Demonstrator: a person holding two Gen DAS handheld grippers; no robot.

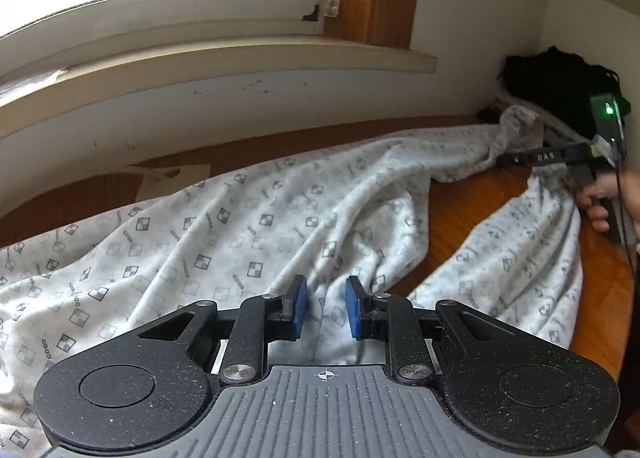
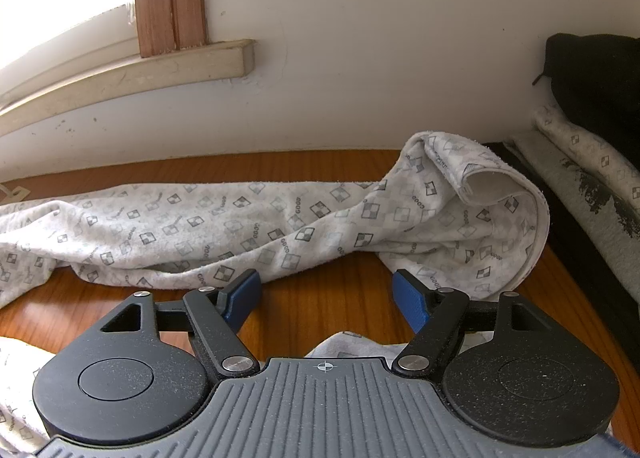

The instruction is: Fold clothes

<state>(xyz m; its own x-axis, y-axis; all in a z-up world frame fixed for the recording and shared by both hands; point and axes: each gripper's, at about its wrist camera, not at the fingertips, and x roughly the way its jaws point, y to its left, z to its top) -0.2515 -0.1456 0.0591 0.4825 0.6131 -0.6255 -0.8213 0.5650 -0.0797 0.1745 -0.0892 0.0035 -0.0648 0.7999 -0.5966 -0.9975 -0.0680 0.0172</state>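
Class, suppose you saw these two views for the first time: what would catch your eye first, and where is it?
First, the white patterned garment, spread crumpled across the wooden table below the window sill. Next, the open blue-padded left gripper just above the cloth. Then the dark clothing pile in the far right corner.

the patterned garment lies spread along the wooden table, running from the left edge toward the far right corner by the wall. the left gripper hangs over its near part, with cloth between the parted fingers. the right gripper sits over bare table, the garment's rolled end just beyond it to the right. a folded stack lies at the far right, a dark bundle on top. the window sill runs above, behind the table.
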